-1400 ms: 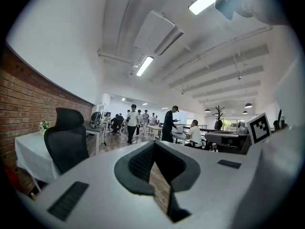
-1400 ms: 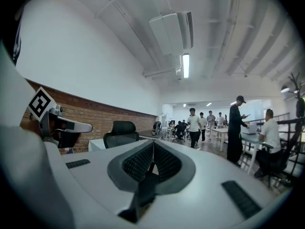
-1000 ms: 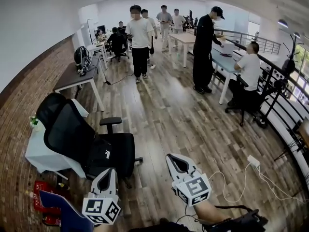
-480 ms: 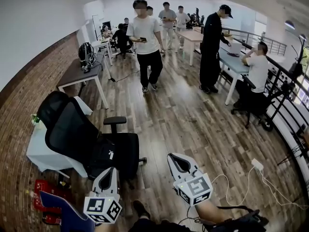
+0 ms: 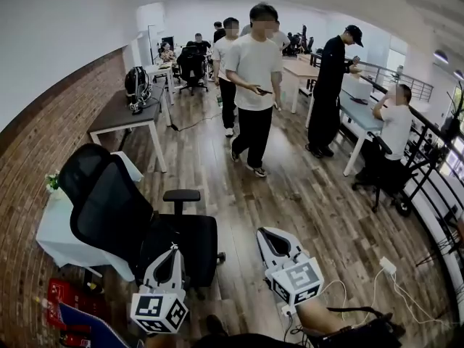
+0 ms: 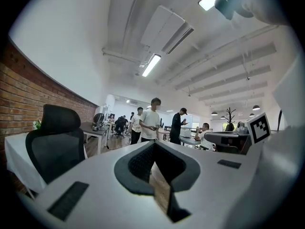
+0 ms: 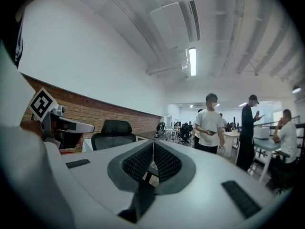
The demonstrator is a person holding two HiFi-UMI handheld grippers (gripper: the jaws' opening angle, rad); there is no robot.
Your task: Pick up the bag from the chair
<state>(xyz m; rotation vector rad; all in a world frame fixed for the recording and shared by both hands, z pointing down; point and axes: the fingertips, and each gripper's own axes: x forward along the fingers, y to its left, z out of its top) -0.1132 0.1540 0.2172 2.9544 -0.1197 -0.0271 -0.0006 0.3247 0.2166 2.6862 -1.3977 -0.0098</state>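
Note:
A black bag [image 5: 150, 239] lies on the seat of a black office chair [image 5: 109, 207] at the left of the head view, partly hidden behind my left gripper. That left gripper [image 5: 172, 251] is shut and empty, held level just short of the seat's front edge. Right of the chair, over bare floor, my right gripper [image 5: 267, 234] is also shut with nothing in it. The left gripper view shows the closed left gripper [image 6: 153, 145] with the chair [image 6: 51, 144] off to its left. In the right gripper view the shut right gripper [image 7: 153, 142] points past the chair [image 7: 113, 130].
A person in a white T-shirt [image 5: 255, 85] walks toward me down the wooden floor, with other people [image 5: 330, 93] and desks behind. A white-covered table [image 5: 52, 232] and red crate [image 5: 61, 303] sit left of the chair. A power strip with cable [image 5: 388, 265] lies at right.
I have come nearer the chair, which now sits larger and closer to both grippers. The person in the white T-shirt has walked closer. Both grippers stayed shut.

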